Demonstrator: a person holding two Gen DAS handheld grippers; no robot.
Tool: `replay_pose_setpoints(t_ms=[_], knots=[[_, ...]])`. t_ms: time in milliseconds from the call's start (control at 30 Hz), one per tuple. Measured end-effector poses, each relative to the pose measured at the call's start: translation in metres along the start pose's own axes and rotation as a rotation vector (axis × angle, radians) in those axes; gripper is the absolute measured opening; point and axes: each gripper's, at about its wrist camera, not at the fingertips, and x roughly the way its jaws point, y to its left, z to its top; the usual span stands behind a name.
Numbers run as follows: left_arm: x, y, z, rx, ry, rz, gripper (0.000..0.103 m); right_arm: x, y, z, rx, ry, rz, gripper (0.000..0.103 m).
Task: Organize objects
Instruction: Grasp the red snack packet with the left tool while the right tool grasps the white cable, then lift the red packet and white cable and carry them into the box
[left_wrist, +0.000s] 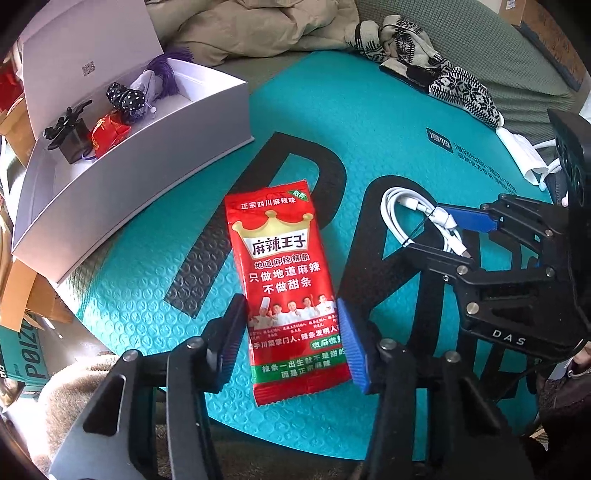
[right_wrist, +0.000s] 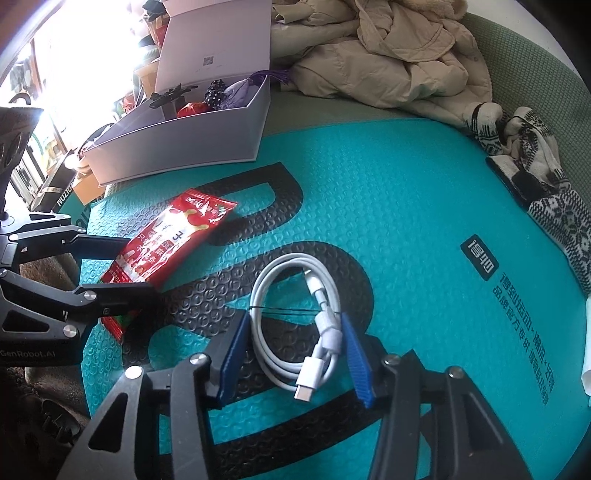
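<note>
The left tongs (left_wrist: 291, 339) point steeply down over a teal mat (left_wrist: 388, 129) printed with large black letters, and a red snack packet (left_wrist: 284, 291) lies flat on the mat with its lower half between the two fingers; the dark pad on one side and the blue ribbed pad (left_wrist: 352, 350) on the other stand just at the packet's long edges, the jaws partly apart, and whether the pads actually press on the wrapper cannot be told. The right tongs (right_wrist: 295, 354) likewise tilt down over the mat beside the left pair; a coiled white cable (right_wrist: 295, 314), tied with a thin black band, lies between their blue fingers (right_wrist: 356, 362), its plug end nearest the camera; the coil reaches both pads, yet a firm grip cannot be made out from either view. No earlier view is at hand, so nothing is said of jaw motion. Ahead of the left tongs and off to their left stands an open white box (left_wrist: 155, 155) with its lid raised, holding a small black gift box (left_wrist: 72, 134), a red pouch (left_wrist: 109, 134), a polka-dot item (left_wrist: 127, 98) and a purple tassel (left_wrist: 171, 70); beyond the mat lie a beige jacket (right_wrist: 399, 55) and black-and-white patterned knitwear (left_wrist: 439, 74).
</note>
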Motion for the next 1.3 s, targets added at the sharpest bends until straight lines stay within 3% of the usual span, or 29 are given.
replay_pose_setpoints(t_ms=[600, 1300], knots=[[-0.046, 0.017, 0.012, -0.035, -0.071, -0.044, 0.047, -0.027, 0.016, 0.024, 0.021, -0.059, 0.024, 0.05], [-0.104, 0.114, 0.007, -0.178, -0.144, 0.051, 0.047, -0.01, 0.097, 0.095, -0.092, -0.091, 0.187, 0.05]])
